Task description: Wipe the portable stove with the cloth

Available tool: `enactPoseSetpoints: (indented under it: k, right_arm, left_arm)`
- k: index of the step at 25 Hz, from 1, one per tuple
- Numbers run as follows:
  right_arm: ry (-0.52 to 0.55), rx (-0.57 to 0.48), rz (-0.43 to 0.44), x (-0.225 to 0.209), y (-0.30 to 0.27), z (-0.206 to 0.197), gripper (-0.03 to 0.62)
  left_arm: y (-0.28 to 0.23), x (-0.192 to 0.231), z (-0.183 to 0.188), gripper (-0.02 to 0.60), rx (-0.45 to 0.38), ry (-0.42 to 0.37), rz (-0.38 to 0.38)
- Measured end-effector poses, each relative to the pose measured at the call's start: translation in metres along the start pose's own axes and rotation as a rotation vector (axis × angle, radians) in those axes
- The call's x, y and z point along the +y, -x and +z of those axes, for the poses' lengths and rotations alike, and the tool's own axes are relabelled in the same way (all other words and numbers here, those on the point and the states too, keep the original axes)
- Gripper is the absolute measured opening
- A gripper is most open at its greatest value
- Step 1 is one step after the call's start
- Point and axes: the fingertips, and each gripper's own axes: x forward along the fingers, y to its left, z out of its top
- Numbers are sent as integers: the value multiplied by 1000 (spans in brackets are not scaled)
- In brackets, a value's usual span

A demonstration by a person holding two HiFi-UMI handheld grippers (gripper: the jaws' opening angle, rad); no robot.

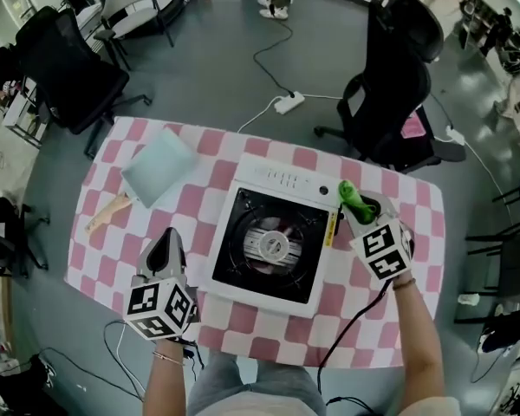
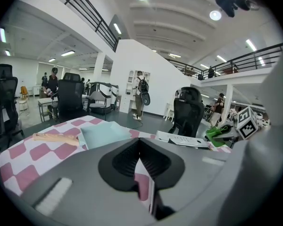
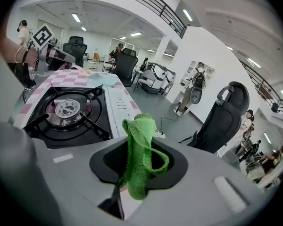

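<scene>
— How far along is the wiping?
— Not begun, I'd judge. The portable stove (image 1: 282,178) sits mid-table. The left gripper (image 1: 166,250), jaws together on nothing, hovers beside its left edge. The right gripper (image 1: 357,208) pinches the green cloth (image 1: 355,196) just beside its right edge.

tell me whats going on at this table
A person holds a gripper in each hand over a checked table. The right gripper is clamped on a green cloth beside the right edge of the portable stove. The left gripper is shut and empty, left of the stove. Wiping doesn't look under way yet.
</scene>
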Motion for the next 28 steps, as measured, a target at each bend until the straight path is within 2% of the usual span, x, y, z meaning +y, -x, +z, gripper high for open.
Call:
enactPoseSetpoints:
  k: [15,28]
  right_arm:
    - [164,90,20,-7,-34,-5,94]
    - [236,147,53,-3,-42,-14,94]
  left_arm:
    - [6,8,1,1,-14,34,57]
    - [11,9,-1,1,-11,39,70]
